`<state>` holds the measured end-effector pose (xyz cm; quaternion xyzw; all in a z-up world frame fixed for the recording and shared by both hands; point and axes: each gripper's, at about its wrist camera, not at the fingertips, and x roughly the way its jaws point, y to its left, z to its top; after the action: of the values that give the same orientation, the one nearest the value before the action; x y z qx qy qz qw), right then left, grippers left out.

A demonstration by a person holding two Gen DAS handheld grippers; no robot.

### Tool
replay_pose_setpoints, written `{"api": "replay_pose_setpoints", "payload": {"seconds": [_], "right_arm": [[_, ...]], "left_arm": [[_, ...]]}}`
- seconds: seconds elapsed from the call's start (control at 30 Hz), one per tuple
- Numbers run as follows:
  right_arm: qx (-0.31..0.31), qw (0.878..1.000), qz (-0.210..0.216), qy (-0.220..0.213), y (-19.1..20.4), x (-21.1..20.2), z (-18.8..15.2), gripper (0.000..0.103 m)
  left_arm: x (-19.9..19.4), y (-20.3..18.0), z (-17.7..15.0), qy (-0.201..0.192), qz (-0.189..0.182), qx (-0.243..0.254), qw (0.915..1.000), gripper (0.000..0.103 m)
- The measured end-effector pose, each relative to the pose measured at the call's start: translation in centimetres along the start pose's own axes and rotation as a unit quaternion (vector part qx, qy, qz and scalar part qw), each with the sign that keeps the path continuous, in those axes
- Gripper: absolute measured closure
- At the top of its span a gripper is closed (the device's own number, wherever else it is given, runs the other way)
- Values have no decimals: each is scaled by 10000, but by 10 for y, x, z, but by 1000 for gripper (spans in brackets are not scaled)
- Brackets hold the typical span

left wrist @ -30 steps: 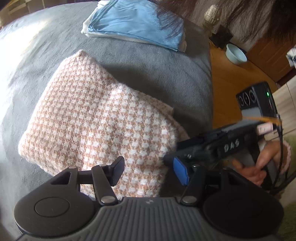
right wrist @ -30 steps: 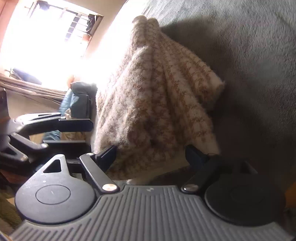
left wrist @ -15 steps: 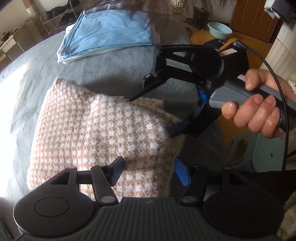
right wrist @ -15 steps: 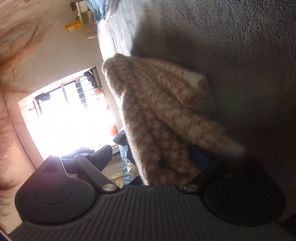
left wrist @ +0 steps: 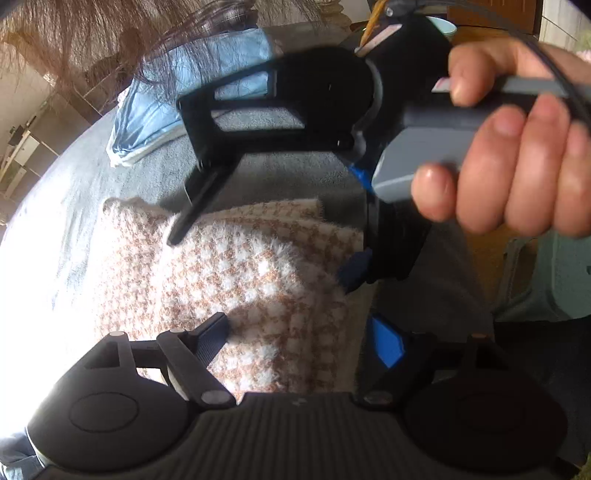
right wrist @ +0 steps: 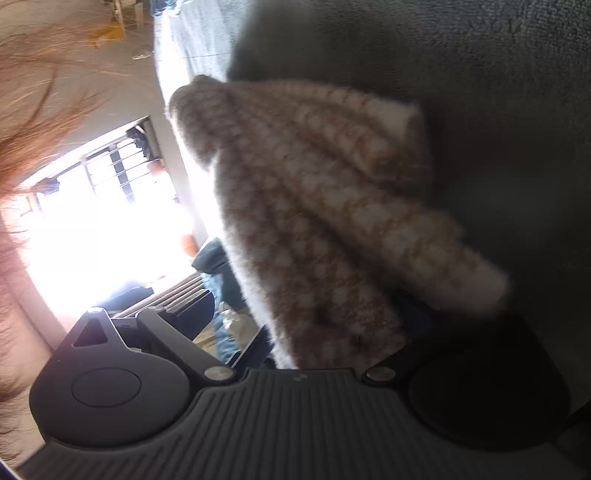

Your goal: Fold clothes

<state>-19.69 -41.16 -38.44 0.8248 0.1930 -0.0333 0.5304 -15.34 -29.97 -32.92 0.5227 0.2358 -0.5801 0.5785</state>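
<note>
A folded knit garment [left wrist: 236, 291] in a tan-and-white houndstooth pattern lies on a grey blanket-covered surface [left wrist: 155, 173], its layered edges stacked toward the side nearest the person. The left gripper [left wrist: 295, 334] hangs steeply over the near part of the garment; its jaws have just been opening and now stand apart, one dark finger [left wrist: 212, 334] above the knit and the blue-padded finger [left wrist: 384, 341] at the garment's edge, with fabric lying between them but neither pad pressing on it. The right gripper [left wrist: 258, 258], seen from the left wrist view, is carried in the person's right hand [left wrist: 517, 147]; its jaws have likewise just been opening and are spread wide, one finger over the top of the garment and the blue-tipped one beside the folded edge, with no clamp on the cloth. From the right wrist view the same garment [right wrist: 332, 221] shows as a thick bundle of folds, blurred, lying between the spread fingers [right wrist: 192, 314] of the right gripper [right wrist: 306, 325], released. A folded light-blue garment [left wrist: 192, 92] sits farther back on the grey surface, well apart from the knit one. Strands of the person's hair [left wrist: 110, 33] fall across the top of the left wrist view. A bright window [right wrist: 103, 221] fills the left of the right wrist view.
</note>
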Motion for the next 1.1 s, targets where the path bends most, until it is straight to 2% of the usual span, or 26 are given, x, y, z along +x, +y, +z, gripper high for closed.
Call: {"api": "replay_pose_setpoints", "payload": {"seconds": [0.07, 0.17, 0.33, 0.4, 0.43, 0.53, 0.6, 0.63, 0.7, 0.73, 0.77, 0.8, 0.83, 0.93, 1.03, 1.07, 1.1], "right_arm": [[54, 9993, 348, 92, 11, -4, -2, 0], [41, 9980, 595, 187, 25, -5, -3, 0], [109, 9950, 945, 294, 45, 0, -3, 0], [91, 9941, 1041, 298, 55, 0, -3, 0], [56, 9941, 1041, 287, 60, 0, -3, 0], [-90, 9948, 1008, 123, 72, -13, 0, 1], [-271, 9939, 1016, -328, 77, -37, 1, 2], [-508, 9936, 782, -639, 81, -50, 2, 2], [-1040, 9885, -118, -1093, 90, -67, 3, 8], [-1262, 9838, -541, -1150, 94, -69, 4, 13], [-1486, 9782, -886, -1145, 96, -70, 4, 27], [-1714, 9728, -1138, -1068, 96, -68, 3, 37], [-1939, 9661, -1389, -989, 95, -66, 2, 40], [-2612, 9452, -1829, -707, 90, -52, -3, 48], [-3123, 9222, -2193, -630, 101, -39, -4, 54], [-3259, 9148, -2314, -575, 104, -38, -1, 64], [-3379, 9087, -2402, -489, 102, -39, -1, 81]], "left_arm": [[-3, 0, 1, -49, 169, -87, 9998, 19], [-6, 3, 3, -107, 364, -224, 9990, 19], [-3, -1, 0, -189, 835, -35, 9963, 20], [0, -3, -1, -251, 1100, 75, 9936, 34], [-1, -1, -1, -281, 1150, 52, 9930, 44], [-6, 12, -1, -363, 1016, -273, 9938, 50], [-11, 18, -2, -427, 1017, -357, 9933, 52], [-14, 22, -3, -454, 1018, -430, 9928, 52], [-23, 31, -2, -512, 1029, -585, 9916, 53], [-28, 35, -1, -542, 1037, -661, 9909, 54], [-32, 40, 0, -571, 1045, -737, 9901, 54], [-37, 44, 1, -598, 1058, -804, 9893, 54], [-43, 50, 2, -622, 1082, -862, 9884, 55], [-56, 67, 4, -701, 1166, -1041, 9852, 56], [-70, 84, 6, -778, 1301, -1179, 9814, 57], [-73, 89, 7, -800, 1342, -1230, 9800, 58], [-76, 94, 7, -823, 1384, -1281, 9786, 58]]}}
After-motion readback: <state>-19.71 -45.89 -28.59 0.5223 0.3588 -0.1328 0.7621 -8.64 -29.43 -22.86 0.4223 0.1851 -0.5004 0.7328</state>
